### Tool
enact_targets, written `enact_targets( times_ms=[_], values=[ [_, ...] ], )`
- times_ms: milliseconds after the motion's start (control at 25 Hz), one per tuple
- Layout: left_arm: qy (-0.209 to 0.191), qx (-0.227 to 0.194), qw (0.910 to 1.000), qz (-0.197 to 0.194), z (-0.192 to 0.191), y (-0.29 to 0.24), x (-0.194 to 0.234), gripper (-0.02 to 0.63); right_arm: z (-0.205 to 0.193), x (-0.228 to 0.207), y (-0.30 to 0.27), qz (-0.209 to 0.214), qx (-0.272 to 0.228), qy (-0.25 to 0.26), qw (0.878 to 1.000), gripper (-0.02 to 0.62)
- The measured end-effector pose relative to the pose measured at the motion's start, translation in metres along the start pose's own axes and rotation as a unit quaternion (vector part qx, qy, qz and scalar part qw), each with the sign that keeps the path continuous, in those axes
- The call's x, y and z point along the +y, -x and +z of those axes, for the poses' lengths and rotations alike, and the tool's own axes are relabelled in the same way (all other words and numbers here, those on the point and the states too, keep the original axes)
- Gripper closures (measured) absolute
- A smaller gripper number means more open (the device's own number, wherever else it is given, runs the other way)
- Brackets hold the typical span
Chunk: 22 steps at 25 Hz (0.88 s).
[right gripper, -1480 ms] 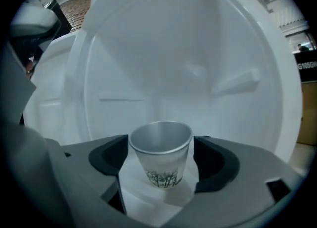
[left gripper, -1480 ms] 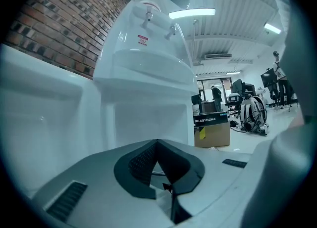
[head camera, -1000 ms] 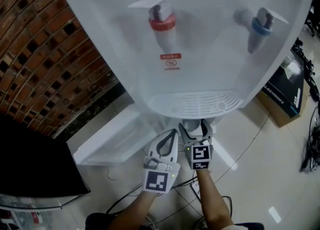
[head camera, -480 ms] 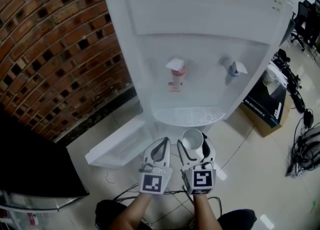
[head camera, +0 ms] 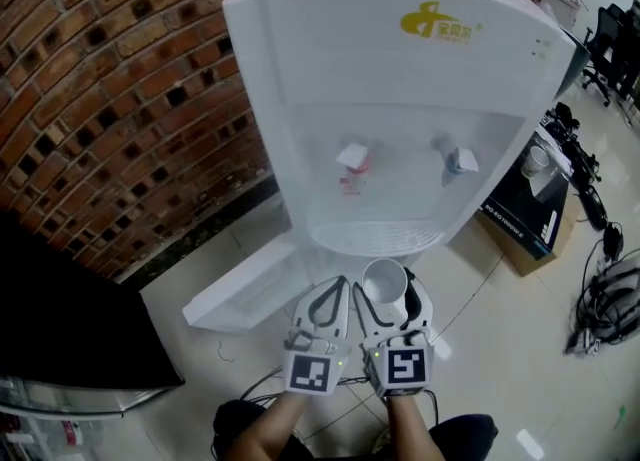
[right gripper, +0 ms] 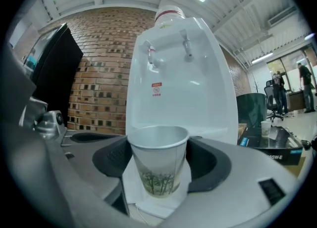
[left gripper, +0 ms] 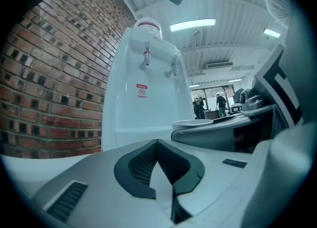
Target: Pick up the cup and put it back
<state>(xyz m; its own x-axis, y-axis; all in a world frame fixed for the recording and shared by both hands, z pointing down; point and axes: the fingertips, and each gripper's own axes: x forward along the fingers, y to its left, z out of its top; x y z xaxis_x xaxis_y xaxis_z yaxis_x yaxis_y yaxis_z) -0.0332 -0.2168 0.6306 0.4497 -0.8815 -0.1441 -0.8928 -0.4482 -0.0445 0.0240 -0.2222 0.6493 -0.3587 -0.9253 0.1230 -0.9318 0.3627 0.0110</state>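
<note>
A white paper cup (head camera: pixel 384 282) with a green plant print (right gripper: pixel 158 172) stands upright between the jaws of my right gripper (head camera: pixel 389 287), which is shut on its sides. The cup looks empty. It hangs in the air in front of a white water dispenser (head camera: pixel 390 89), just below and short of the dispenser's drip tray (head camera: pixel 375 238). A red tap (head camera: pixel 354 159) and a blue tap (head camera: pixel 460 161) are above the tray. My left gripper (head camera: pixel 337 289) sits close beside the right one, shut, with nothing in it (left gripper: pixel 157 144).
A brick wall (head camera: pixel 100 99) runs to the left of the dispenser, and a black cabinet (head camera: pixel 60 329) stands at lower left. A white panel (head camera: pixel 240 284) lies on the tiled floor. A cardboard box (head camera: pixel 530 211) and cables (head camera: pixel 605 294) are on the right.
Both grippers and the cup have drawn back from under the drip tray. The dispenser now looks smaller and farther off, its whole front in view.
</note>
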Motion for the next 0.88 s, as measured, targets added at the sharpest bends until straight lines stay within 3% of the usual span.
enact_targets(
  times_ms=[280, 760, 880],
  values=[
    [0.007, 0.005, 0.9999, 0.011, 0.084, 0.013, -0.002, 0.612, 0.078, 0.010, 0.029, 0.013, -0.009, 0.009, 1.000, 0.252],
    [-0.030, -0.004, 0.9995, 0.014, 0.300, 0.004, -0.004, 0.612, 0.277, 0.025, 0.080, 0.035, -0.002, 0.008, 0.999, 0.252],
    [-0.021, 0.000, 0.9996, 0.021, 0.350, -0.003, 0.000, 0.612, 0.334, 0.021, 0.089, 0.036, -0.014, 0.003, 0.999, 0.252]
  ],
)
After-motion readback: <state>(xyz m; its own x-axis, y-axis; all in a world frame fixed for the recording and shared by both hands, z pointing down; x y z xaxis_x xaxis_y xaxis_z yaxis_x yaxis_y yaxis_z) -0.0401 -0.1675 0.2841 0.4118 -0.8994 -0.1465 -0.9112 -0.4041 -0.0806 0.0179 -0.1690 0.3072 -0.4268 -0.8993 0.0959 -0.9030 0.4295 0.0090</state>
